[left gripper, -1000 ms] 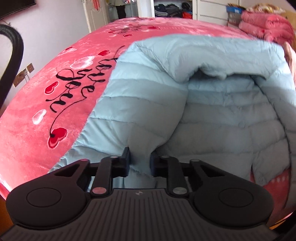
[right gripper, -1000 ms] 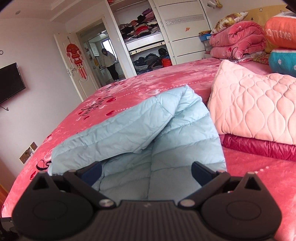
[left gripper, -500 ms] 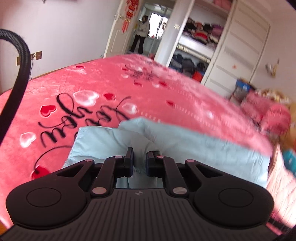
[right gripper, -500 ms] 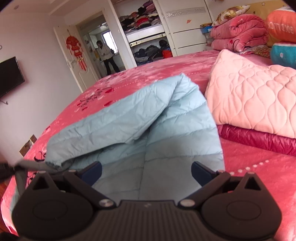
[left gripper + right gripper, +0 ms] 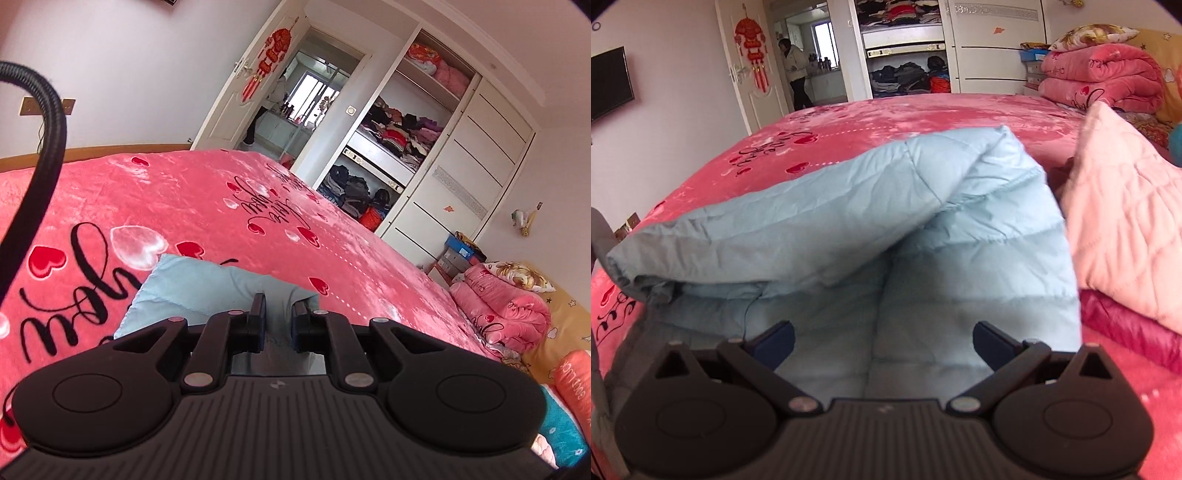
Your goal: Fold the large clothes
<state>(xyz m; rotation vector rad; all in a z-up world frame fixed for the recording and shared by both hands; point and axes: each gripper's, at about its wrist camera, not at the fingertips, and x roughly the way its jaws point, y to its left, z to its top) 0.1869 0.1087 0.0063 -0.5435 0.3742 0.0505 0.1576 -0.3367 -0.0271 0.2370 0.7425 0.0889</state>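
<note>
A large light-blue quilted down jacket [image 5: 886,229] lies on the pink bed, one side folded up and over the rest. My left gripper [image 5: 277,321] is shut on an edge of the jacket [image 5: 207,284], which it holds raised; only a corner of the fabric shows in the left wrist view. My right gripper [image 5: 882,339] is open and empty, its fingers spread wide just above the near part of the jacket.
The pink heart-print bedspread [image 5: 184,206] covers the bed. A folded pink quilted garment [image 5: 1126,221] on a dark red one [image 5: 1126,325] lies right of the jacket. Rolled pink blankets [image 5: 1100,81] sit at the bed's head. An open wardrobe [image 5: 388,147] and a doorway stand behind.
My left gripper has lifted the jacket edge and tilted upward, so its view now shows the room instead of the jacket. The folded side has risen and moved over the jacket. The right gripper moved slightly closer.
</note>
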